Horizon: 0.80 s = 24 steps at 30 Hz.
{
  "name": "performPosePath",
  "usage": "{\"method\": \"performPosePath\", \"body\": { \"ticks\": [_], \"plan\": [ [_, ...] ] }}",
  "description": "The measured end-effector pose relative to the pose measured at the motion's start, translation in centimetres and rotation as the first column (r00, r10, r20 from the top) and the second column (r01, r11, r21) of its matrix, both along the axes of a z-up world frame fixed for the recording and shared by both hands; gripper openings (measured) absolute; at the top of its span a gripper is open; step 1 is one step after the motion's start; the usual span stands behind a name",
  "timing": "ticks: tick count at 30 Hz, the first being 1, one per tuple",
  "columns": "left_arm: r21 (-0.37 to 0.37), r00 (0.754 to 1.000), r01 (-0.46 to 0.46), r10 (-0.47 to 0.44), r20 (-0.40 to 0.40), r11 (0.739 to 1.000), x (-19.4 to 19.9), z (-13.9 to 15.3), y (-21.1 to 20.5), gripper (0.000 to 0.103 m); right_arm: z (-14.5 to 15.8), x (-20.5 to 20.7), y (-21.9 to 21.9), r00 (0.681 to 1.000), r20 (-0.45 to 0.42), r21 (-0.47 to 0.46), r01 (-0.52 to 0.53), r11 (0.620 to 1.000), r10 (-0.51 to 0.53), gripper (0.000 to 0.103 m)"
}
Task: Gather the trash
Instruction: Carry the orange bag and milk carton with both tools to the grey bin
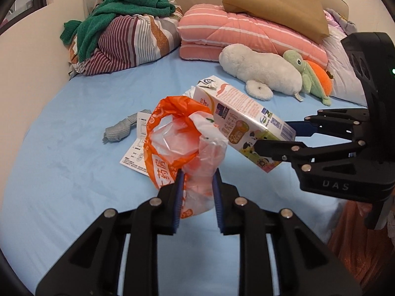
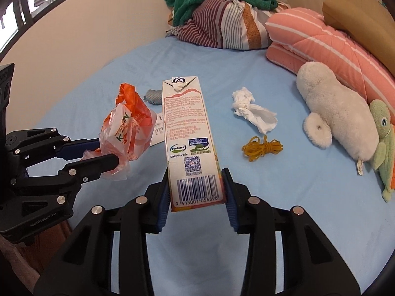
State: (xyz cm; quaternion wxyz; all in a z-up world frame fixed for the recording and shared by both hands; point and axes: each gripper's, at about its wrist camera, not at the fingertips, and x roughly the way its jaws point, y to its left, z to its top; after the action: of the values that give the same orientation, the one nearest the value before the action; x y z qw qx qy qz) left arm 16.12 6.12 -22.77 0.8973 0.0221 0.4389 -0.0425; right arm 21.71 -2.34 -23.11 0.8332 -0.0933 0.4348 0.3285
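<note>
My left gripper (image 1: 197, 190) is shut on an orange and clear plastic bag (image 1: 177, 143) and holds it above the blue bed with its mouth open upward; the gripper (image 2: 108, 153) and the bag (image 2: 128, 128) also show in the right wrist view. My right gripper (image 2: 197, 190) is shut on the base of a white milk carton (image 2: 190, 138) and holds it in the air. In the left wrist view the carton (image 1: 242, 123) sits beside the bag's mouth, with the right gripper (image 1: 274, 138) behind it. A crumpled white tissue (image 2: 254, 111) and a yellow rubber-band bundle (image 2: 261, 148) lie on the sheet.
A grey sock (image 1: 123, 129) and a printed paper leaflet (image 1: 138, 148) lie behind the bag. A white plush (image 2: 335, 108), a green turtle plush (image 2: 385, 138), a pink folded quilt (image 2: 328, 39), a striped bundle with a green sweater (image 2: 222, 12) and a brown paper bag (image 1: 276, 7) line the far side.
</note>
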Motion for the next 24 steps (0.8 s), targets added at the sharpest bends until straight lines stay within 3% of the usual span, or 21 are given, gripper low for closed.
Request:
{"method": "performPosePath", "body": {
  "ticks": [7, 13, 19, 24],
  "plan": [
    [0.011, 0.995, -0.098, 0.097, 0.038, 0.995, -5.6, 3.1, 3.5, 0.023, 4.3, -4.5, 1.9, 0.997, 0.071, 0.04, -0.047, 0.998, 0.044, 0.037],
    [0.032, 0.971, -0.223, 0.219, 0.099, 0.974, -10.9, 6.4, 7.4, 0.023, 7.5, -8.0, 5.5, 0.984, 0.117, 0.076, -0.143, 0.987, 0.134, 0.037],
    [0.055, 0.923, -0.369, 0.359, 0.139, 0.928, -16.7, 9.0, 11.5, 0.023, 10.4, -12.2, 10.4, 0.957, 0.154, 0.121, -0.266, 0.956, 0.247, 0.037],
    [0.07, 0.862, -0.494, 0.478, 0.167, 0.867, -21.5, 10.9, 14.6, 0.023, 12.1, -15.8, 14.6, 0.915, 0.178, 0.138, -0.388, 0.911, 0.363, 0.037]
  ]
}}
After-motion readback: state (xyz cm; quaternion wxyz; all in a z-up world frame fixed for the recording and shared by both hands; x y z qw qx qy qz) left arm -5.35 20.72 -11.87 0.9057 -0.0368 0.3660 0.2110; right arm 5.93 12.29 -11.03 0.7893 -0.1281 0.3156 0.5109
